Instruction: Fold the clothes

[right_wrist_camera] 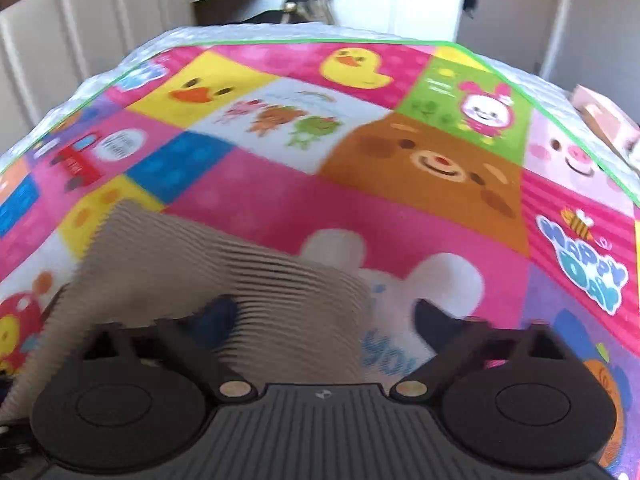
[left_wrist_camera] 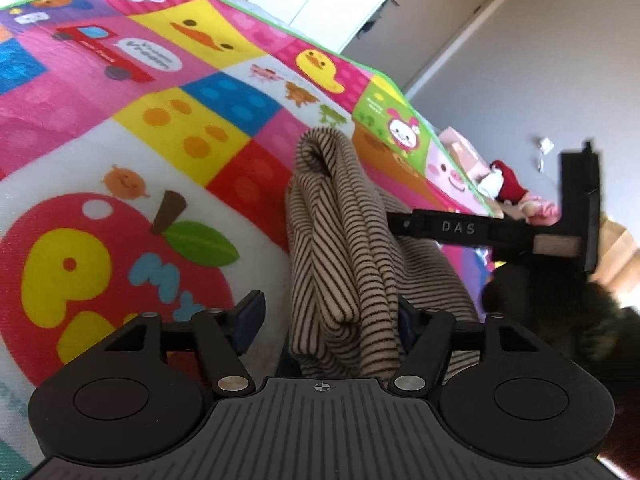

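A home bedroom — padded headboard (right_wrist_camera: 80, 12), cartoon blanket (right_wrist_camera: 360, 200), closet doors (left_wrist_camera: 320, 4).

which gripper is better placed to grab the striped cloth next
Left, probably. The striped cloth is bunched between the left gripper fingers, jaws open. The right gripper is open too, but the cloth only crosses its left finger, and that view is blurred.

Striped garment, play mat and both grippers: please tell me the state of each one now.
Striped garment: bunched in loose folds, not yet folded flat, lying between the open fingers of the left gripper.
Left gripper: open, fingers apart on either side of the cloth.
Right gripper: open; the garment lies over its left finger, view blurred.
Play mat: spread flat under the garment.
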A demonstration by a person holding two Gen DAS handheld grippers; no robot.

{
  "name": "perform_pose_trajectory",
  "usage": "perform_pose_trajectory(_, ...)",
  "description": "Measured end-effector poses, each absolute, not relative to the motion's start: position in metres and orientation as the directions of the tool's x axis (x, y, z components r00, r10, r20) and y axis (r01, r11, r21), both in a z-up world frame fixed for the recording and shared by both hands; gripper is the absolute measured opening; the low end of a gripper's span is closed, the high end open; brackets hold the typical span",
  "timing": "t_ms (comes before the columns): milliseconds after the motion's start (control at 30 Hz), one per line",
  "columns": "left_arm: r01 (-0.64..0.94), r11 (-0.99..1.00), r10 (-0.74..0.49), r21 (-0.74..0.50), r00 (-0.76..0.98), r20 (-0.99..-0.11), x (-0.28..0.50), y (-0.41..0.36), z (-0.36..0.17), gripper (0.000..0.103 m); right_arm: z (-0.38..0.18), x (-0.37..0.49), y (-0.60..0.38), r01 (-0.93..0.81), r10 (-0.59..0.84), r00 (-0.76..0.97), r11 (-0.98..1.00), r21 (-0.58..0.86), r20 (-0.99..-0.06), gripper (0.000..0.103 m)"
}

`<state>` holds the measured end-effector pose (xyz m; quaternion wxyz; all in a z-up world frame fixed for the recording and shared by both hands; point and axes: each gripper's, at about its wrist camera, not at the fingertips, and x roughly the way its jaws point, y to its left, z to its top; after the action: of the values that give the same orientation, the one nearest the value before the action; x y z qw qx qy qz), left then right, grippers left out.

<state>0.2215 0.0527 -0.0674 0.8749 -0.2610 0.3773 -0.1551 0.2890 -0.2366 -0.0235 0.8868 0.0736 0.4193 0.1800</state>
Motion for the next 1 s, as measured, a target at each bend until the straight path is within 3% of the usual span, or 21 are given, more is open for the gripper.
perform_pose_trajectory(500, 0.101, 0.827, -0.482, -0.553, 0.635, -0.604, 0.222, 0.05, -0.073, 0.072, -0.073, 0.247, -0.249, -0.214, 0.462, 0.445, 0.887, 0.41, -0.767, 0.093)
perform_pose_trajectory(567, 0.11, 0.825, -0.489, -0.554, 0.631, -0.602, 0.222, 0.049, -0.073, 0.07, -0.074, 0.247, -0.248, -0.214, 0.48, 0.446, 0.877, 0.43, -0.756, 0.078)
perform_pose_trajectory(633, 0.123, 0.821, -0.499, -0.557, 0.629, -0.597, 0.221, 0.048, -0.072, 0.056, -0.071, 0.246, -0.244, -0.233, 0.492, 0.447, 0.87, 0.434, -0.747, 0.067)
perform_pose_trajectory(733, 0.143, 0.832, -0.493, -0.537, 0.637, -0.593, 0.22, 0.045, -0.066, 0.048, -0.069, 0.252, -0.233, -0.289, 0.481, 0.457, 0.876, 0.387, -0.748, 0.066)
perform_pose_trajectory(1000, 0.15, 0.887, -0.419, -0.436, 0.658, -0.626, 0.249, 0.073, -0.055, 0.047, -0.07, 0.303, -0.19, -0.411, 0.505, 0.489, 0.853, 0.322, -0.712, 0.065)
